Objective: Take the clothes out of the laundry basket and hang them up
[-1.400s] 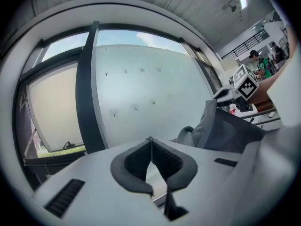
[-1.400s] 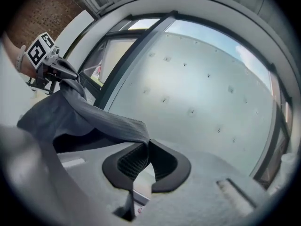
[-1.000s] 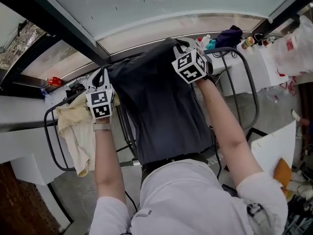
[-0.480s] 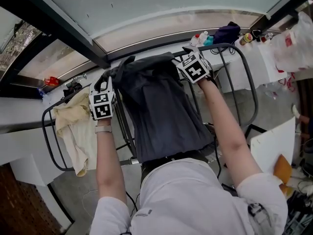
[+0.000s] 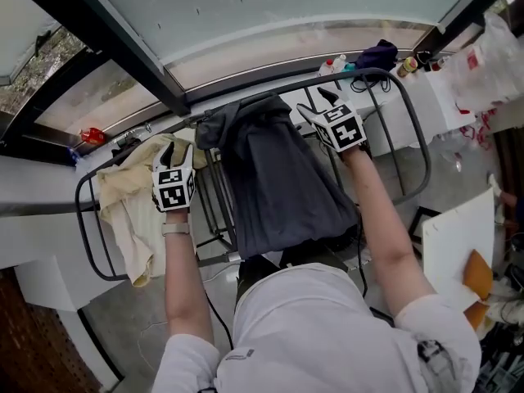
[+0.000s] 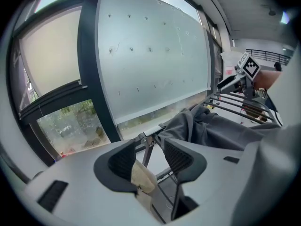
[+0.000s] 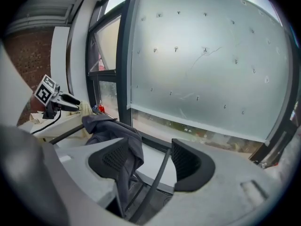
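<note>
A dark grey garment [image 5: 274,178] lies draped over the metal drying rack [image 5: 419,125], hanging down toward me. A cream cloth [image 5: 131,207] hangs on the rack's left part. My left gripper [image 5: 175,152] is just left of the garment; its jaws are opening and grip nothing. In the left gripper view a rack bar and a bit of the cream cloth [image 6: 141,178] show between the pads. My right gripper [image 5: 318,105] stands open at the garment's right top edge. A fold of the garment [image 7: 117,135] hangs beside its left pad, not pinched.
A frosted window pane [image 5: 270,11] with dark frames rises beyond the rack. On the sill stand bottles [image 5: 337,65], a dark blue bundle [image 5: 378,56] and a red item [image 5: 92,135]. A plastic bag [image 5: 491,64] and a white board [image 5: 458,244] are at the right.
Both grippers let go of the dark garment and drew back toward me. The garment, held up before, now rests over the rack bars.
</note>
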Motion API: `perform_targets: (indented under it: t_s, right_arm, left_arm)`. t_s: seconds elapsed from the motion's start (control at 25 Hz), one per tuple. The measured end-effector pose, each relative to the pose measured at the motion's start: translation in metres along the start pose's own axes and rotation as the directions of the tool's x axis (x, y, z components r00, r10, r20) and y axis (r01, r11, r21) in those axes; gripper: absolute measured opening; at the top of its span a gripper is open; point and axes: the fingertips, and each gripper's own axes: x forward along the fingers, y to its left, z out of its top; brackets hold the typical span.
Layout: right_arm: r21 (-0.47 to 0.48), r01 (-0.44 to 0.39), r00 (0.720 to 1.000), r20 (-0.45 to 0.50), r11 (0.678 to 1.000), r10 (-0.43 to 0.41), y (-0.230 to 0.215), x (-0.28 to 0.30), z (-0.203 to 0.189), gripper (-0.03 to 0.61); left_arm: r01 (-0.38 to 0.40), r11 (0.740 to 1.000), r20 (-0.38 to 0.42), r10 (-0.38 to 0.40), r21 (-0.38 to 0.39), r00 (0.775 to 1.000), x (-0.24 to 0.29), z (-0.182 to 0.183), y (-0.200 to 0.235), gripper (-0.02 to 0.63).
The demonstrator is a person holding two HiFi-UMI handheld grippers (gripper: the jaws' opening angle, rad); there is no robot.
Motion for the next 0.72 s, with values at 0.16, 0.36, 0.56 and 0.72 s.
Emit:
perform_targets:
  t_s: [0.16,0.36,0.56,0.72]
  right_arm:
    - [0.061,-0.054,0.993,0.11,0.997,0.047,0.045,-0.029,0.009,0.273]
    - [0.111,-0.144,0.963,0.245,0.983,0.113,0.114,-0.064,0.018,0.272]
    - [0.057,-0.178,0.933,0.326,0.982,0.15,0.185,-0.1,0.022,0.244]
    - [0.02,-0.213,0.916,0.353,0.977,0.192,0.238,-0.126,0.021,0.236]
  left_arm:
    - [0.022,0.999,0.102,-0.019,-0.027,0.995,-0.045,0.001,-0.006,0.178]
    - [0.042,0.998,0.248,-0.031,-0.039,0.968,-0.11,0.006,-0.01,0.177]
    - [0.065,0.997,0.336,-0.048,-0.04,0.941,-0.173,0.0,-0.013,0.146]
    - [0.086,0.994,0.383,-0.055,-0.064,0.922,-0.218,-0.013,-0.018,0.124]
